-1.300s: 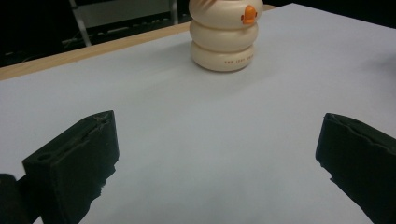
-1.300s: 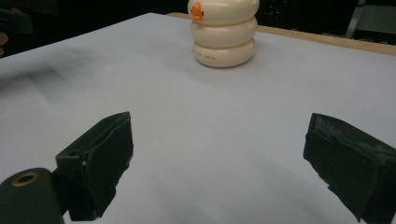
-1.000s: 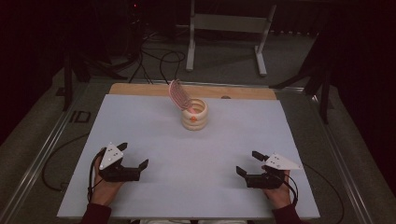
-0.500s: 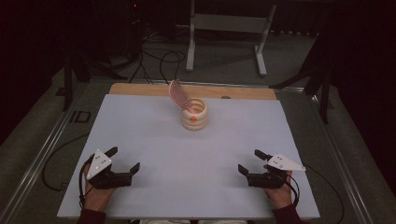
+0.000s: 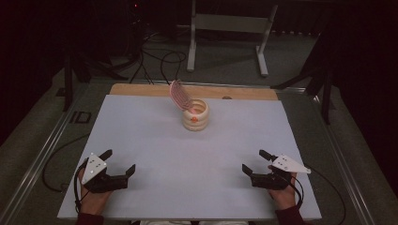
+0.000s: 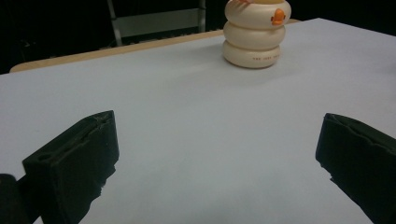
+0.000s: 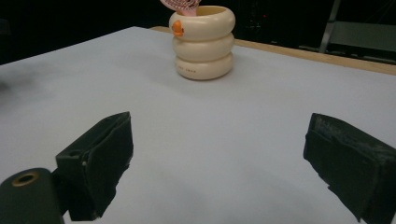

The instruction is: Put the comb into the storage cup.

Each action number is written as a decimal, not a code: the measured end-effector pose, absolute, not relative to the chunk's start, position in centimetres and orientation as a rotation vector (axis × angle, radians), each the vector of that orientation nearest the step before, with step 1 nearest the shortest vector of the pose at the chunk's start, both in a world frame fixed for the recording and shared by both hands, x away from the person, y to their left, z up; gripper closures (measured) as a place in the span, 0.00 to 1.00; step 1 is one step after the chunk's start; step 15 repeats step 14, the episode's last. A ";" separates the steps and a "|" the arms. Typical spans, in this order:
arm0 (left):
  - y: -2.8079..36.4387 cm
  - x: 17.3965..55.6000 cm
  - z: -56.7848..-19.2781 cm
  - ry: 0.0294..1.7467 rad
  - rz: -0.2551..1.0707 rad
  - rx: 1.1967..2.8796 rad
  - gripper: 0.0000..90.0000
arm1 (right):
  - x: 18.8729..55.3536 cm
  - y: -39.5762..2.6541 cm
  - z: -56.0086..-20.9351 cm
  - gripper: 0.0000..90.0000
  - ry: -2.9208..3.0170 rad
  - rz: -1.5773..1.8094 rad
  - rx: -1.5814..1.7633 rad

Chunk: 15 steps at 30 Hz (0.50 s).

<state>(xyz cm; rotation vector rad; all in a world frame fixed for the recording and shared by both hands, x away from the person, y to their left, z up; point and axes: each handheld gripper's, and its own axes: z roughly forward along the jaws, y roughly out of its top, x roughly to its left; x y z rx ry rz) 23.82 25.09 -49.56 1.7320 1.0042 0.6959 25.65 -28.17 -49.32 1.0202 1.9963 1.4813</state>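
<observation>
A cream ribbed cup (image 5: 195,115) with an orange mark stands upright at the far middle of the white table (image 5: 141,136). A pink perforated utensil (image 5: 179,94) leans out of it toward the left. The cup (image 6: 257,33) appears ahead in the left gripper view, and the cup (image 7: 202,42) also ahead in the right gripper view. My left gripper (image 5: 118,162) rests open near the front left edge. My right gripper (image 5: 254,161) lies open near the front right edge. Both hold nothing and sit far from the cup.
A wooden strip (image 5: 141,89) runs along the table's far edge. Beyond it a metal stand (image 5: 225,28) and cables (image 5: 155,56) lie on the dark floor. Metal rails (image 5: 42,154) flank the table.
My left gripper has drawn back toward the front left corner over the last second. The right gripper has edged slightly toward the front edge. The cup has stayed still.
</observation>
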 end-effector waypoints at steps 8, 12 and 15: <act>25.1 24.0 -49.6 1.012 0.700 1.718 0.00 | 25.5 -28.4 -49.3 0.09 1.996 1.470 1.021; 25.2 23.9 -49.6 1.019 0.699 1.707 0.00 | 25.4 -28.4 -49.3 0.09 1.995 1.453 1.018; 25.1 24.0 -49.6 1.019 0.700 1.709 0.00 | 25.4 -28.4 -49.4 0.09 1.998 1.445 1.010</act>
